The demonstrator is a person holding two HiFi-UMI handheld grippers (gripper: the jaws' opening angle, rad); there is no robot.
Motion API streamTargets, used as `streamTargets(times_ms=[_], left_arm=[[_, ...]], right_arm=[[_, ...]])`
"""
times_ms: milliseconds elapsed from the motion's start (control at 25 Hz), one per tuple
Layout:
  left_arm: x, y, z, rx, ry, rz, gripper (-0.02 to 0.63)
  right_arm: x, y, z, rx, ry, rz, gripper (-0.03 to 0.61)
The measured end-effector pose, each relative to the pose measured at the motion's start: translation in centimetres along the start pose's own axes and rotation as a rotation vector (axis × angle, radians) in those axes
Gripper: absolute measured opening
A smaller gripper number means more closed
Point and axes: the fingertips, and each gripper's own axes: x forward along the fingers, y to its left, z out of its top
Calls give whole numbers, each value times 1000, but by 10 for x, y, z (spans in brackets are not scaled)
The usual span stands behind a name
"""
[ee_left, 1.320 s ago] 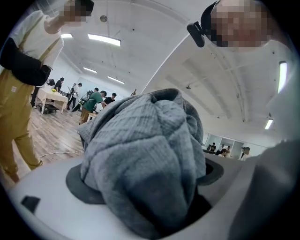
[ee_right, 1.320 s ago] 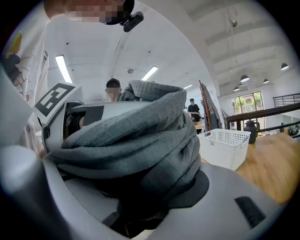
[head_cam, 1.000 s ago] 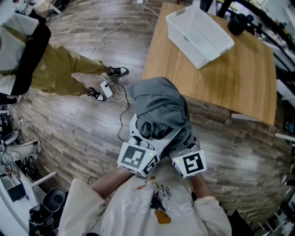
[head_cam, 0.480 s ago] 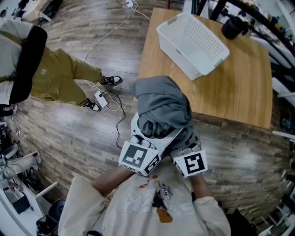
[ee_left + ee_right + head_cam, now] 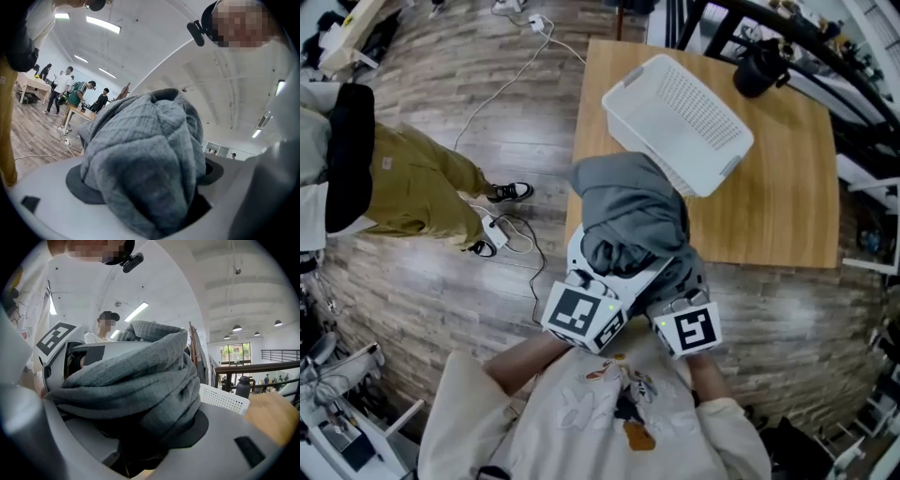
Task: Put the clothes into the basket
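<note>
Between the jaws of the left gripper (image 5: 150,183), a fat wad of grey garment (image 5: 140,154), pinched down against the dark round pads. Same on the right gripper (image 5: 140,427): jaws spread wide yet pressing on a thick roll of that same garment, so not empty. Both clamped on one bundle, side by side, marker cubes nearly touching in the head view.

Up above the grippers, heaped in a loose mound, raised off everything. Overlapping the near corner of the basket (image 5: 625,92) in the head view, but not inside it. Carry phase, by the look of it, with the drop not yet made.

To do this well: bring both grippers forward together, level, until the whole mound hangs over the opening, not the rim. Lower first, then release both sides at once. Watch for any trailing fold catching the edge. Go gently, since light plastic probably slides on smooth wood.

Ribbed knit, matte, soft and heavy-folding, likely to slump on release. White rigid plastic for the basket, rectangular with rounded corners, peppered with small holes. Under it, a pale wooden table (image 5: 778,187), smooth with fine grain. Beyond that, grey-brown plank floor (image 5: 441,272) with a pale cable (image 5: 502,89) trailing across.
</note>
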Motion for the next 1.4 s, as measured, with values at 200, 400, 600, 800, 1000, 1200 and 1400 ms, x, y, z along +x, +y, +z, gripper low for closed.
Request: streamTargets(times_ms=[200,400,600,800,1000,1200,1400], left_arm=[[23,13,10,0,22,-49,520],[41,20,10,-5,37,-84,520],[57,14,12,7,44,-110,520],[75,16,10,9,53,-102,520],[92,17,15,0,53,-98,520],[111,15,14,-7,61,-90,520],[130,26,23,-22,50,-83,520]], right_arm=[[21,-16,7,16,-1,-47,215],[32,-31,8,17,-1,-83,213],[32,-46,12,31,-16,-110,212],[38,-63,11,36,-12,-101,207],[45,-78,16,39,-4,-100,207],[47,-97,17,46,7,-94,207],[64,-112,25,15,19,-74,207]])
